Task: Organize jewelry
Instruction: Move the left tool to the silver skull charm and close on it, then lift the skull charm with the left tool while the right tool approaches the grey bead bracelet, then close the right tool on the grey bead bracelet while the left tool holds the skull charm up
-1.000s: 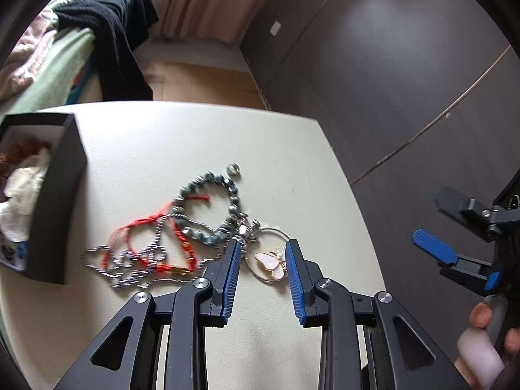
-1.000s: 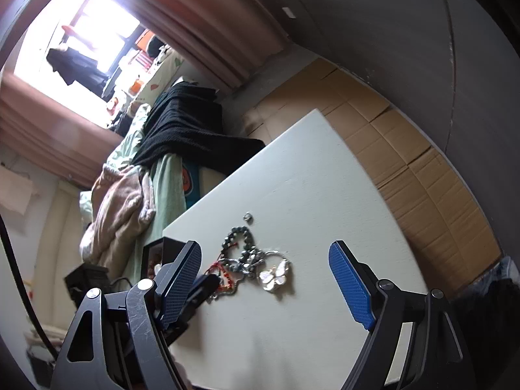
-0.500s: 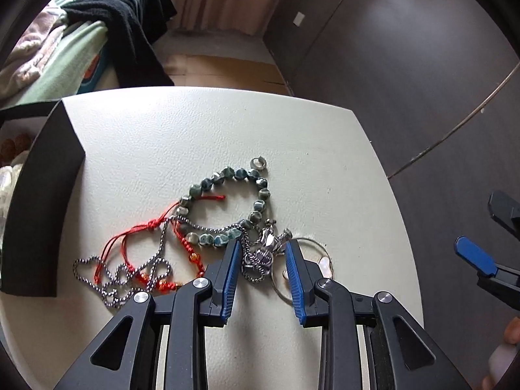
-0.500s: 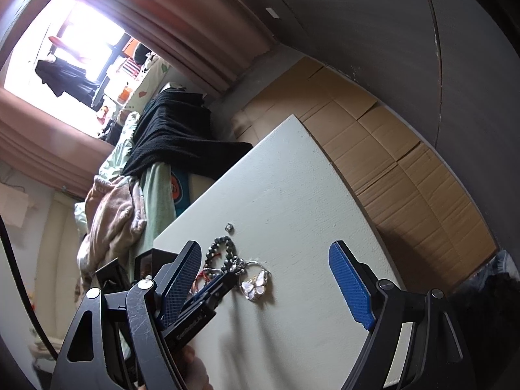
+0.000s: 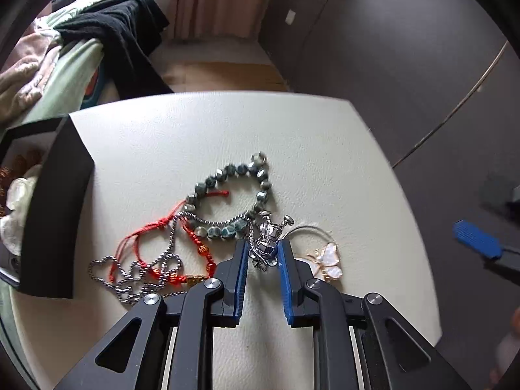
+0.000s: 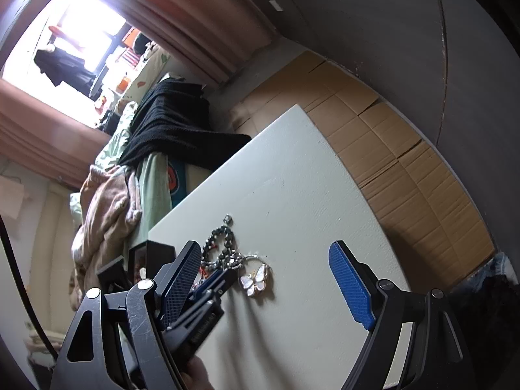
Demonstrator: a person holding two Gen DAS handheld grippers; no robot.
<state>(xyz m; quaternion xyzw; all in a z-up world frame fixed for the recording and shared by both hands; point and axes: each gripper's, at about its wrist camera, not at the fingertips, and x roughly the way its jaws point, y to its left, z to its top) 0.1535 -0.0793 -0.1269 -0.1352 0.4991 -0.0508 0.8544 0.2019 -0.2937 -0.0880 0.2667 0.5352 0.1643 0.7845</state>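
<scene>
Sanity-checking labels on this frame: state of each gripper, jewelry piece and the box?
left gripper: jaws narrowed either side of the silver pendant, contact not clear
right gripper: open, holding nothing
silver pendant: on the table, tangled with its chain
bead bracelet: lying flat on the table
red cord bracelet: tangled with the silver chain
butterfly hoop: flat on the table
black box: open, items inside

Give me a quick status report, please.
Left gripper open astride silver pendant. Right gripper open, empty. Chain tangled with beaded bracelet.

black garment (image 5: 126,35) on bedding (image 5: 29,74), pink curtain (image 5: 221,0), flattened cardboard (image 6: 406,162).
</scene>
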